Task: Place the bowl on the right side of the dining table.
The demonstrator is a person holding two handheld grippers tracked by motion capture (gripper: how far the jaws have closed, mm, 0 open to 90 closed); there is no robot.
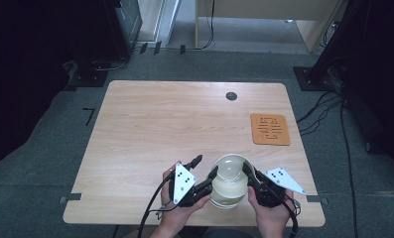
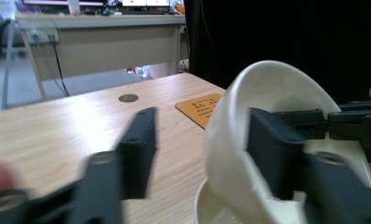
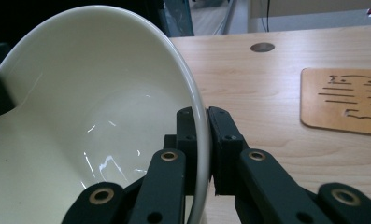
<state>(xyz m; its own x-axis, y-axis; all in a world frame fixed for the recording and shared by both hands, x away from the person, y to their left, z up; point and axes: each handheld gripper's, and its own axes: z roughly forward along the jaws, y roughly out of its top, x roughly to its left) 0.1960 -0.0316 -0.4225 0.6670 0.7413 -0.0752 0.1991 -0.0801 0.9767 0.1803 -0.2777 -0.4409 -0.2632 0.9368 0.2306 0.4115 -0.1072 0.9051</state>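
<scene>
- There's a cream ceramic bowl (image 1: 230, 173) at the near edge of the wooden worktop (image 1: 150, 129), tipped up, and it looks like it's sitting in a second bowl (image 2: 211, 210) of the same colour underneath.
- The right hand-held gripper (image 1: 250, 174) is pinched onto the upper bowl's rim. In the right gripper view you can see one jaw inside and one outside the wall, both tight against it.
- The left hand-held gripper (image 1: 206, 166) is spread wide. One jaw sits inside the bowl against its wall, the other hangs out over bare wood, well clear of the bowl, so it's not clamping anything.
- A person's hands wrap both tools from the bottom of the high view, the left hand (image 1: 177, 210) and right hand (image 1: 270, 214) on either side of the bowl.
- An orange-brown cork coaster (image 1: 270, 129) with cut-out lines lies off to the right, well apart from the bowl.
- There's a small dark round grommet (image 1: 231, 96) set in the worktop near the far edge.
</scene>
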